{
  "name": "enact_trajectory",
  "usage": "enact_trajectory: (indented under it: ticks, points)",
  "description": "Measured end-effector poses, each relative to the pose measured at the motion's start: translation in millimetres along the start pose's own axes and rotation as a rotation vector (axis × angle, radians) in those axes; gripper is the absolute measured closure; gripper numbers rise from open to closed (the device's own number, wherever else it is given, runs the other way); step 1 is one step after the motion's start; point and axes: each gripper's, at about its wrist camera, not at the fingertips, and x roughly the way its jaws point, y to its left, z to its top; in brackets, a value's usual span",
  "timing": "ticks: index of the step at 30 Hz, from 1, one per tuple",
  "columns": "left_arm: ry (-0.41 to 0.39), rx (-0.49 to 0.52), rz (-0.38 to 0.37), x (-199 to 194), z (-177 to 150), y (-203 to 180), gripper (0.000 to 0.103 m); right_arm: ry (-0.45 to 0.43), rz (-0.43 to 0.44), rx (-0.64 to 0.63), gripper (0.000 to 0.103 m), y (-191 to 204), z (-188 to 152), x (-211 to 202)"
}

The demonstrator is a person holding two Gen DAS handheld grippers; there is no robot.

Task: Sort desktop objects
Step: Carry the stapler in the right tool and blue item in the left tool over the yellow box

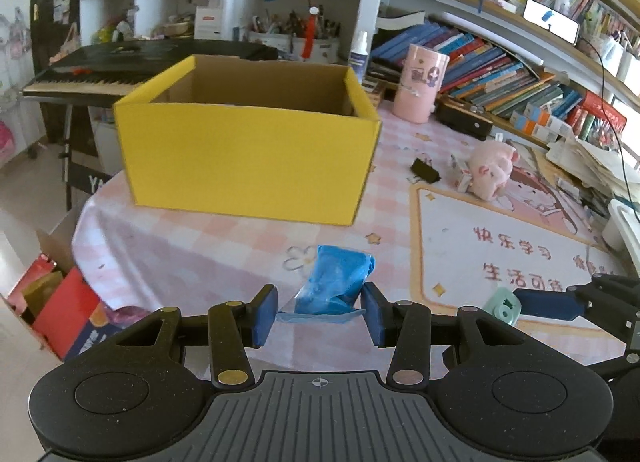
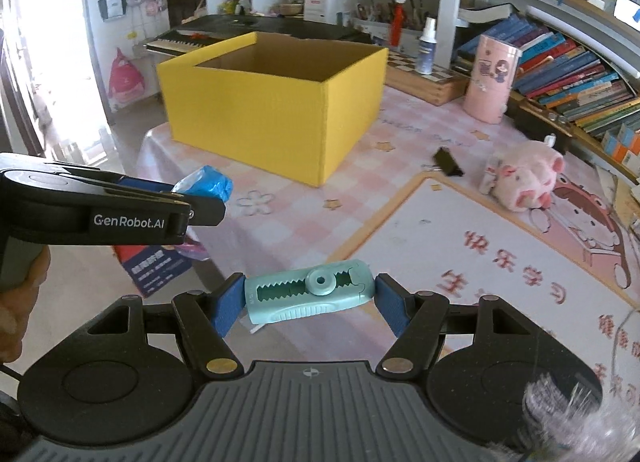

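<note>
A yellow cardboard box [image 1: 248, 158] stands open on the pink checked tablecloth; it also shows in the right wrist view [image 2: 276, 114]. A blue plastic bag [image 1: 334, 282] lies between the fingers of my left gripper [image 1: 320, 312], whose pads stand a little apart from it. In the right wrist view the left gripper [image 2: 192, 198] reaches the bag [image 2: 208, 184] from the left. My right gripper [image 2: 308, 302] is closed on a teal correction-tape dispenser [image 2: 310, 294], pads touching both ends. Its tip and the dispenser [image 1: 502, 308] show in the left wrist view.
A black binder clip [image 1: 425, 171], a pink plush pig [image 1: 490, 170] and a pink cylinder cup [image 1: 420, 82] stand on the table right of the box. A printed desk mat [image 1: 500, 254] covers the right side. Bookshelves run behind; a keyboard piano stands far left.
</note>
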Motion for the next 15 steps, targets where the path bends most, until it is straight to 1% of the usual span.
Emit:
enact_trajectory:
  ticks: [8,15]
  points:
    - [-0.011,-0.010,0.027,-21.0,-13.3,23.3,0.059,-0.001,0.037,-0.013,0.035,33.3,-4.6,-2.2]
    - [-0.025,-0.038,0.059,-35.4,-22.1,42.9,0.059,-0.004,0.069,-0.039,0.035,56.7,-6.3,-1.9]
